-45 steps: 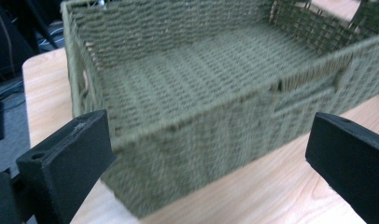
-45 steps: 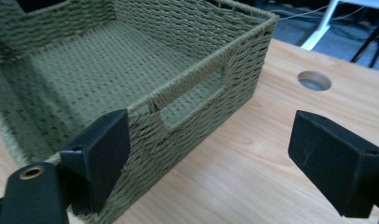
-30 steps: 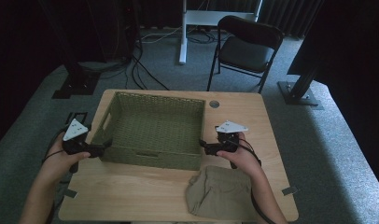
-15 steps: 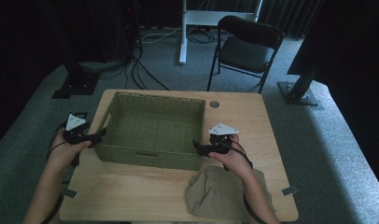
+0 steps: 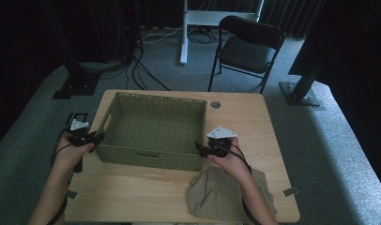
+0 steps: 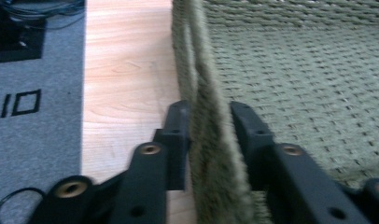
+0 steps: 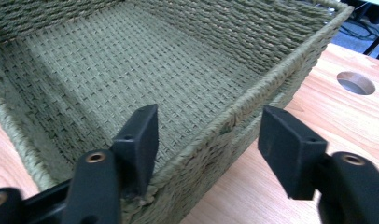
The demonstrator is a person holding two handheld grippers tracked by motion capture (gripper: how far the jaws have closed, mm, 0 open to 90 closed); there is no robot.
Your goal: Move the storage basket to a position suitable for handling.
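Basket of green weave is sitting in the middle of the high view, on the wooden table, and we are gripping it from both ends. Nearest to us, at the bottom right of that view, a khaki cloth is lying crumpled on the table under our right forearm. Just above it, our right gripper is reaching the basket's lower right corner; in the right gripper view its jaws are standing spread, one inside the basket wall and one outside over the table, with a gap on the outer side. At the left of the high view, our left gripper is meeting the basket's left wall; in the left gripper view its jaws are pinching that wall from both sides. Farther off, near the table's upper edge, a round hole is showing, and beyond the table a folding chair is standing on grey carpet.
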